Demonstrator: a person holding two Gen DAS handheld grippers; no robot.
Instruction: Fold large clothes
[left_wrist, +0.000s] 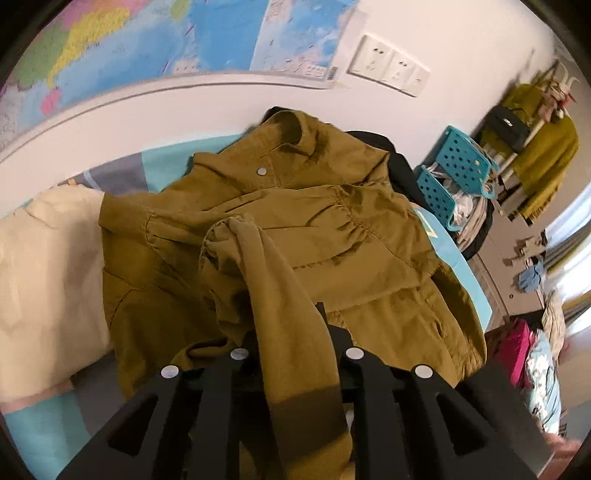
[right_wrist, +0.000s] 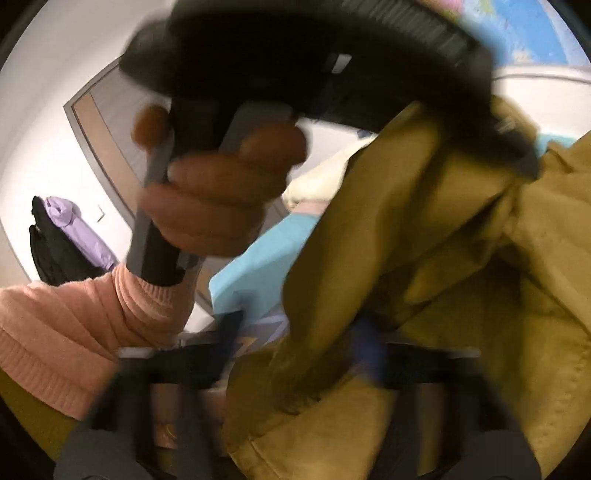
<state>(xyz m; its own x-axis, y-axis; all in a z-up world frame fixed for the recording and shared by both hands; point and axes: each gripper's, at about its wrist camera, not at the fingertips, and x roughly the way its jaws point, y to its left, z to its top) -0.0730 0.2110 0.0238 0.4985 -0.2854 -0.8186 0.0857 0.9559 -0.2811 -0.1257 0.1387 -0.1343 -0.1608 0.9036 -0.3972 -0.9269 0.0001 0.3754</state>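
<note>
Left wrist view shows the left gripper (left_wrist: 295, 332) clenched on the sleeve (left_wrist: 273, 280) of the mustard jacket (left_wrist: 332, 229) mid-frame, the right gripper (right_wrist: 299, 343) apparently pinching fabric too; lay the sleeve flat across the body.

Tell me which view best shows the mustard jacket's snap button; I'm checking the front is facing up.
The left wrist view: the snap button sits sharp below the collar of the mustard jacket. The right wrist view shows only blurred jacket fabric, no button.
</note>
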